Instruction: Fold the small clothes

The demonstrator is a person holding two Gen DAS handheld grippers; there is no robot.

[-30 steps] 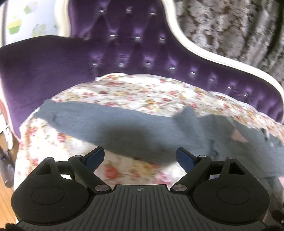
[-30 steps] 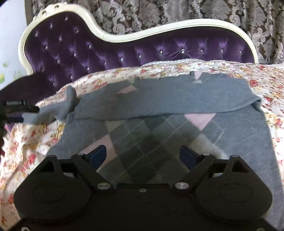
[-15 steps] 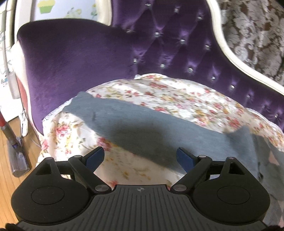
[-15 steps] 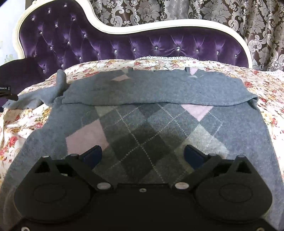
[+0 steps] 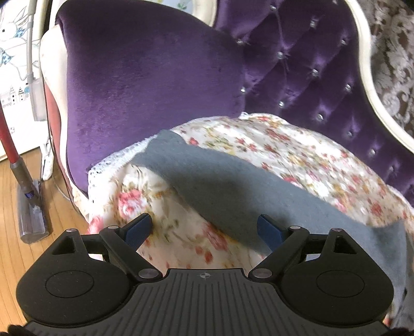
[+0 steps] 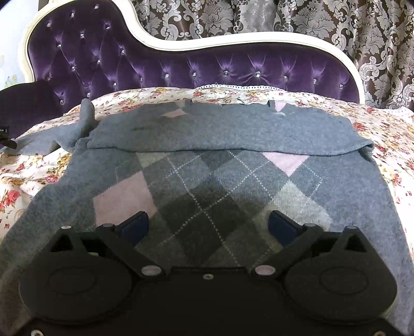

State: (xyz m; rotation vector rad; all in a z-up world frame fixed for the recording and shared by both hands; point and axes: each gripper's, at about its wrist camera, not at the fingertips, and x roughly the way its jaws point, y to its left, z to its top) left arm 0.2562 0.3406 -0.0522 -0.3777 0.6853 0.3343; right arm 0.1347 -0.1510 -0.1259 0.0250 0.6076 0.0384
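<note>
A grey argyle sweater [image 6: 220,181] with pink and dark diamonds lies flat on a floral sheet [image 6: 31,165]. One grey sleeve [image 6: 233,131] is folded across its chest. The other grey sleeve [image 5: 233,191] stretches out to the left over the sheet, its cuff near the sofa arm. My left gripper [image 5: 204,230] is open and empty, hovering over the near part of that sleeve. My right gripper [image 6: 208,227] is open and empty, just above the sweater's lower body.
A purple tufted sofa [image 6: 181,69] with a white frame backs the sheet. Its padded arm [image 5: 145,77] rises at the left. Wooden floor [image 5: 31,258] and a red stick vacuum [image 5: 23,186] lie beyond the sofa's left end. Patterned curtains [image 6: 310,20] hang behind.
My left gripper has swung left along the outstretched sleeve toward its cuff. My right gripper has moved closer over the sweater's body. Both stay open.
</note>
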